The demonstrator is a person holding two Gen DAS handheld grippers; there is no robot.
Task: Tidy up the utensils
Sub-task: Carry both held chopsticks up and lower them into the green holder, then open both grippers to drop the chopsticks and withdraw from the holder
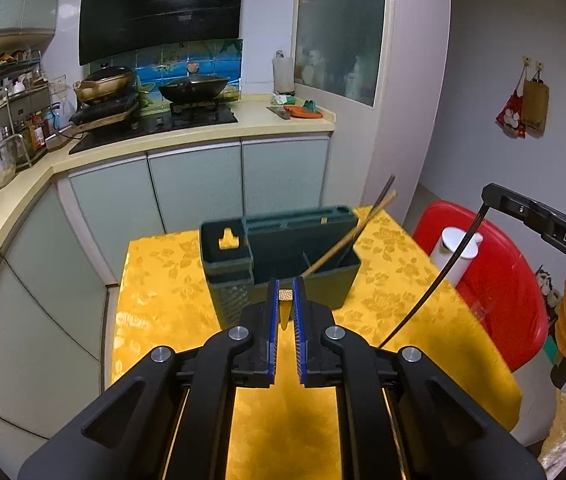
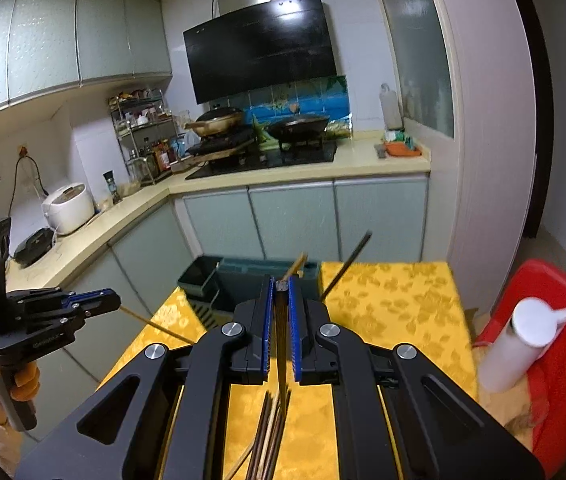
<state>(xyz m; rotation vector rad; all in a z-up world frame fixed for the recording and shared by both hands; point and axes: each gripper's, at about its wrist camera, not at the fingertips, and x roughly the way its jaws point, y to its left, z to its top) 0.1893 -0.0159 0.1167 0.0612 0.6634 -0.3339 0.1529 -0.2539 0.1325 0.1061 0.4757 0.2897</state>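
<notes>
A dark green utensil holder (image 1: 323,280) stands on the yellow tablecloth (image 1: 163,280). One light and one dark chopstick (image 1: 367,216) lean out of its right compartment. My left gripper (image 1: 285,286) hovers just in front of the holder, shut on a light bamboo chopstick (image 2: 155,323) whose end shows between the pads. My right gripper (image 2: 281,280), to the right of the left one, is shut on a dark chopstick (image 2: 281,352) that hangs down toward the table. Several loose chopsticks (image 2: 271,436) lie on the cloth under the right gripper. A person's hand holds each gripper handle.
A red plastic chair (image 1: 503,280) with a white bottle (image 1: 457,252) on it stands right of the table. Behind the table runs a kitchen counter (image 1: 203,136) with a stove and pans. The table's left edge drops off beside the cabinets (image 1: 115,208).
</notes>
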